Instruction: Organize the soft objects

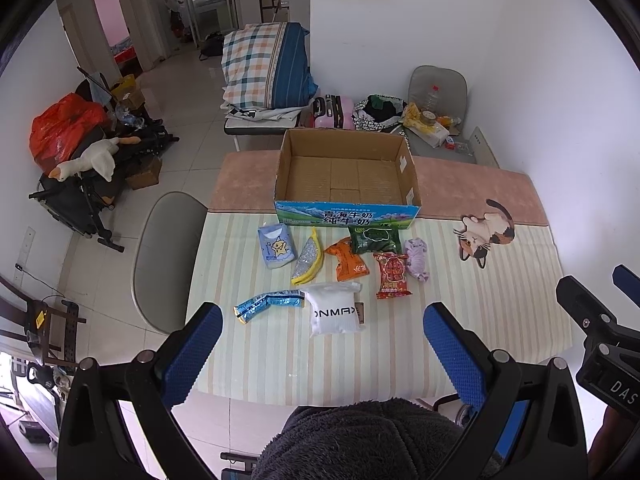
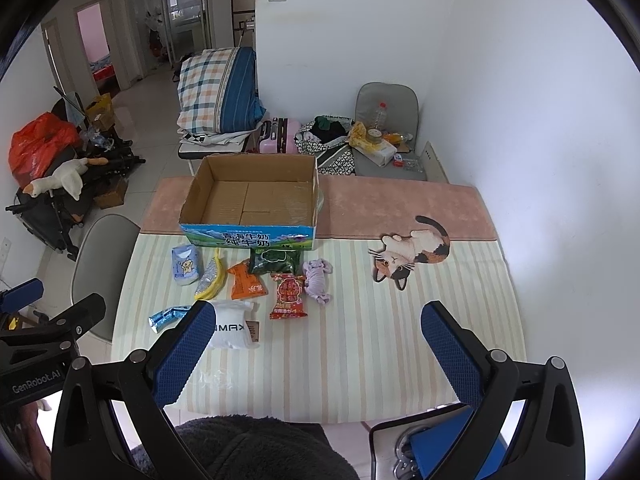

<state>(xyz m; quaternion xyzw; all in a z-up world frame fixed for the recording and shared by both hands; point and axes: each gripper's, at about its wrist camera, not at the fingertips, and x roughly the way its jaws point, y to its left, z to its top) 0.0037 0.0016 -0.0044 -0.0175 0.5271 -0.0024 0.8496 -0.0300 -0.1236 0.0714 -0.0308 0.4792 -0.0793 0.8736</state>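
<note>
My cardboard box (image 1: pixel 346 176) is empty, so nothing is put away yet. All the soft things lie on the striped table (image 1: pixel 500 304) in front of it, like the white bag (image 1: pixel 335 309) and the purple toy (image 1: pixel 417 258). My left gripper (image 1: pixel 323 344) and right gripper (image 2: pixel 318 340) hold nothing, jaws wide apart. Only the right view shows some clear plastic (image 2: pixel 214 378) near me.

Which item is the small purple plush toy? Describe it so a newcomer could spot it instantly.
Start at the open cardboard box on the striped tablecloth. In the row of packets before it, the purple plush toy lies at the right end, beside the red packet. It alone is fuzzy fabric, not a glossy wrapper.
</note>
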